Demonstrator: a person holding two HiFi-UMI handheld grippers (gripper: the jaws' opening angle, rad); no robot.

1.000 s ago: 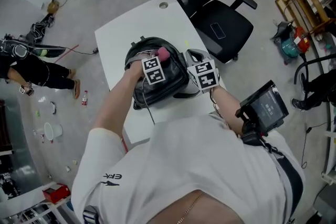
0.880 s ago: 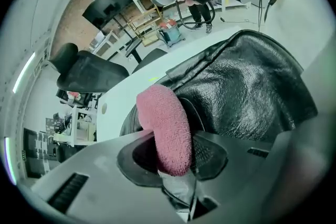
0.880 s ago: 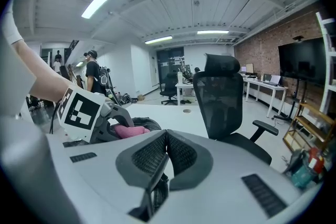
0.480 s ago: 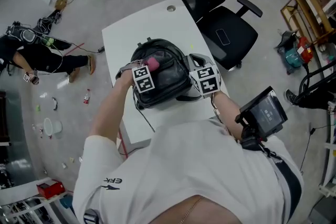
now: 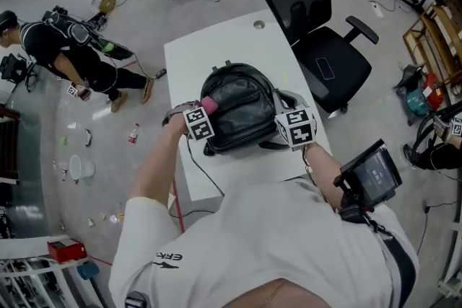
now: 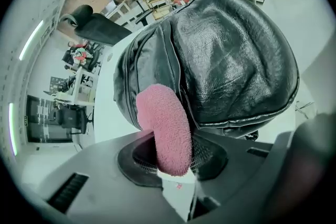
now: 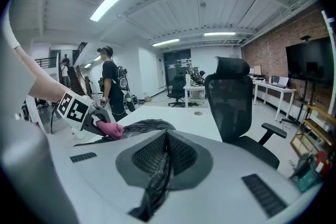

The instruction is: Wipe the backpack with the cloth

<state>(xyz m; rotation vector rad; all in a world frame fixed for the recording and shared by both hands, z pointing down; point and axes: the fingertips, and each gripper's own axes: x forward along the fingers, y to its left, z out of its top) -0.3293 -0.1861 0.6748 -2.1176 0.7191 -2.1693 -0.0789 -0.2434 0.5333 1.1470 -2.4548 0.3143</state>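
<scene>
A black leather backpack (image 5: pixel 244 106) lies on the white table (image 5: pixel 209 54). My left gripper (image 5: pixel 203 115) is shut on a pink cloth (image 5: pixel 208 105) and presses it against the backpack's left side. In the left gripper view the cloth (image 6: pixel 164 126) sticks out between the jaws and touches the bag (image 6: pixel 231 55) near its zip seam. My right gripper (image 5: pixel 290 120) is at the bag's right side, shut on a black strap (image 7: pixel 156 178). The right gripper view also shows the bag's top (image 7: pixel 144 125) and the cloth (image 7: pixel 111 129) beyond it.
A black office chair (image 5: pixel 317 25) stands close to the table's far right side. A person (image 5: pixel 68 47) bends over on the floor at the left, among scattered small items. A screen device (image 5: pixel 372 168) hangs at the wearer's right. The table has a cable hole (image 5: pixel 258 24).
My left gripper has slid the pink cloth from the top of the backpack over to its left side. The right gripper keeps its hold on the strap. The head view has shifted.
</scene>
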